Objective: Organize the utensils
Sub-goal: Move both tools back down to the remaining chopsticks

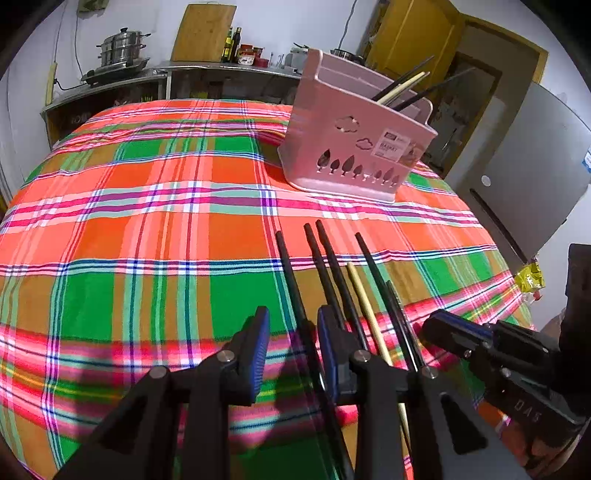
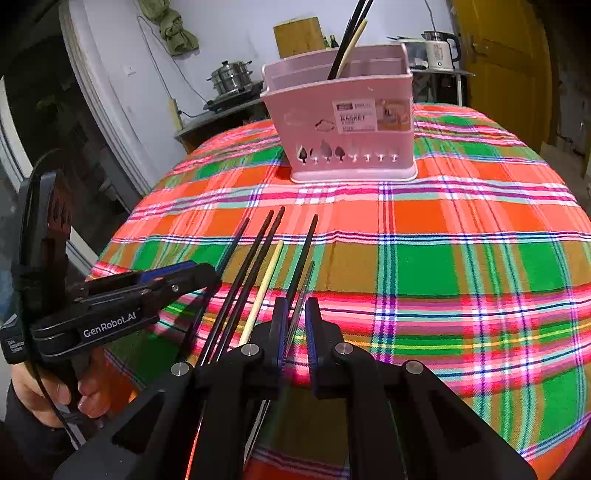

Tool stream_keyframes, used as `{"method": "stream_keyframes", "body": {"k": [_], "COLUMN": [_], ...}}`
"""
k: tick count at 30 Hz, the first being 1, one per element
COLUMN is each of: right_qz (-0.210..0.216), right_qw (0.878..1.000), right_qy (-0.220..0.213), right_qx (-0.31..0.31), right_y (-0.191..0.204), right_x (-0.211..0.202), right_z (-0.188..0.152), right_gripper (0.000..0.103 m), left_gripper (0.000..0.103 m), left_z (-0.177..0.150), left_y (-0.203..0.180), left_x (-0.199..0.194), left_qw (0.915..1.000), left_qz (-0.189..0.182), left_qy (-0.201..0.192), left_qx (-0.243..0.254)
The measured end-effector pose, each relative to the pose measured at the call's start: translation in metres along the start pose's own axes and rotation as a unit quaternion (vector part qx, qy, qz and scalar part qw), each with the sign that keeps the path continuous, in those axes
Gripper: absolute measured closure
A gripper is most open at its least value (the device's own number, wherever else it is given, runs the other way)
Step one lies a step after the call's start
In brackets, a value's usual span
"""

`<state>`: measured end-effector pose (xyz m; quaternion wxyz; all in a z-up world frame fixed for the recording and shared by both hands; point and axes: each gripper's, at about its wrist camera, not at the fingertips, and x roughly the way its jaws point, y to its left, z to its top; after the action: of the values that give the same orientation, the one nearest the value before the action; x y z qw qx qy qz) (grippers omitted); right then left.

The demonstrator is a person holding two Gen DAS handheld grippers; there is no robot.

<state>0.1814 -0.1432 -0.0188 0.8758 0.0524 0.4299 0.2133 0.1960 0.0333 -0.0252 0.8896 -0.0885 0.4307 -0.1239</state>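
Note:
Several chopsticks lie side by side on the plaid tablecloth: black ones (image 1: 332, 266) and one pale bamboo one (image 1: 364, 299), also seen in the right wrist view (image 2: 264, 284). My left gripper (image 1: 291, 350) is open, its fingers astride the leftmost black chopstick (image 1: 291, 280). My right gripper (image 2: 295, 325) is open, low over a thin dark chopstick (image 2: 306, 284) that runs between its fingers. The pink utensil basket (image 1: 354, 147) stands further back with a few chopsticks upright in it (image 2: 347, 40).
The table (image 1: 147, 221) is round, with a bright plaid cloth; its edge drops off close on the near side. Behind stand a counter with a steel pot (image 1: 120, 46), a cutting board (image 1: 203, 33), a kettle (image 2: 441, 50) and a yellow door (image 2: 506, 66).

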Motion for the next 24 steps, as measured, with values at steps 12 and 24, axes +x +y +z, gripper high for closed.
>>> {"method": "stream_keyframes", "body": {"k": [12, 24], "right_qz": [-0.025, -0.049], "right_qw": [1.0, 0.998], "right_qy": [0.017, 0.033], "right_qx": [-0.007, -0.009], "right_y": [0.0, -0.003], "right_x": [0.013, 0.014], "right_z": [0.003, 0.012], "right_gripper": [0.095, 0.096], "left_gripper": [0.093, 0.094], "left_z": [0.005, 0.011], "left_y": [-0.006, 0.001], "left_x": [0.01, 0.009], "left_qw": [0.9986, 0.9988], "left_qz": [0.04, 0.032], "left_qy": [0.002, 0.027], "left_qx": [0.033, 0.024]}}
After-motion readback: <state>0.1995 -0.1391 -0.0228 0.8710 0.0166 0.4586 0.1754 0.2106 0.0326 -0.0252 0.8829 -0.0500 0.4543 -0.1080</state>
